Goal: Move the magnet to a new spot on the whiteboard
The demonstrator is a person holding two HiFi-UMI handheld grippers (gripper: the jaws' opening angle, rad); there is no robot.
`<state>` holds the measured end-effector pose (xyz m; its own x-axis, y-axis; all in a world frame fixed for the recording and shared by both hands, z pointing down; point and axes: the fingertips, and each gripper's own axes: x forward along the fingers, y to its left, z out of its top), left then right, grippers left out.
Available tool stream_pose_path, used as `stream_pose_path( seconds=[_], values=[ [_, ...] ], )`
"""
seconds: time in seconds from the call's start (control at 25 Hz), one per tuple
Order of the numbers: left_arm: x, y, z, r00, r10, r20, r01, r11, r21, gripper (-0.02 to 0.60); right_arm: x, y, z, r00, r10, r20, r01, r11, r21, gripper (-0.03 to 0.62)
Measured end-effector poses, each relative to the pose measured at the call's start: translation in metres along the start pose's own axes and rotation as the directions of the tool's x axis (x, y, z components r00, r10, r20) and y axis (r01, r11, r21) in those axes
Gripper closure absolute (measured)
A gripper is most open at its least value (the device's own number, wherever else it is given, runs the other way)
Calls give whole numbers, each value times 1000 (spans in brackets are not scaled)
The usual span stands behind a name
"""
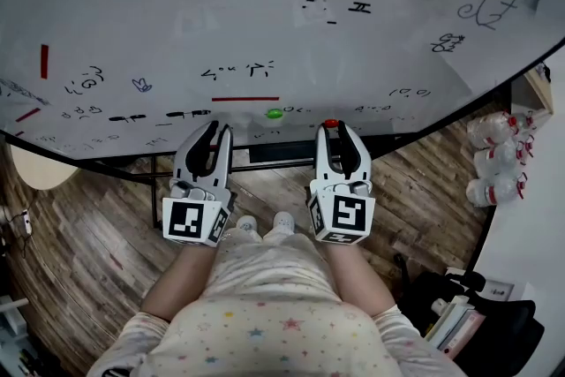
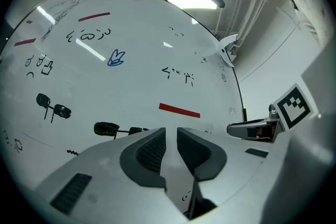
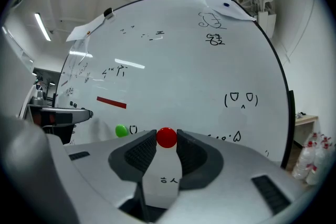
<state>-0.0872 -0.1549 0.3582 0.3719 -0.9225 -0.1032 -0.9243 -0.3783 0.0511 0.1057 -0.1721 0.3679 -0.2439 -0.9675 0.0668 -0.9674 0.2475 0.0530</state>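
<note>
A small round red magnet (image 1: pixel 331 124) sits on the lower part of the whiteboard (image 1: pixel 265 31). My right gripper (image 1: pixel 332 129) is up against the board, and its two tips touch the red magnet (image 3: pixel 167 137) on either side, so it is shut on it. A green magnet (image 1: pixel 274 113) sticks to the board just left of it, also visible in the right gripper view as the green magnet (image 3: pixel 121 130). My left gripper (image 1: pixel 218 130) hangs level with the right one, close to the board. Its jaws (image 2: pixel 171 132) stand a narrow gap apart with nothing between them.
A red strip (image 1: pixel 244 99) and black scribbles mark the board above the magnets. The board's dark lower edge (image 1: pixel 132 156) runs just behind both grippers. Plastic bottles (image 1: pixel 499 159) stand on the wood floor at right, a round table (image 1: pixel 40 168) at left.
</note>
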Motion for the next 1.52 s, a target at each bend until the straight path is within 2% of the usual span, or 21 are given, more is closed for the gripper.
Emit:
stream_pose_path(
  seconds=[0.6, 1.52],
  values=[
    [23, -27, -19, 995, -91, -31, 91, 996, -18, 540, -5, -25, -25, 998, -48, -49, 49, 998, 26, 474],
    [25, -31, -54, 992, -89, -94, 86, 996, -40, 545, 14, -34, -84, 991, -25, -131, 33, 998, 57, 474]
  ],
)
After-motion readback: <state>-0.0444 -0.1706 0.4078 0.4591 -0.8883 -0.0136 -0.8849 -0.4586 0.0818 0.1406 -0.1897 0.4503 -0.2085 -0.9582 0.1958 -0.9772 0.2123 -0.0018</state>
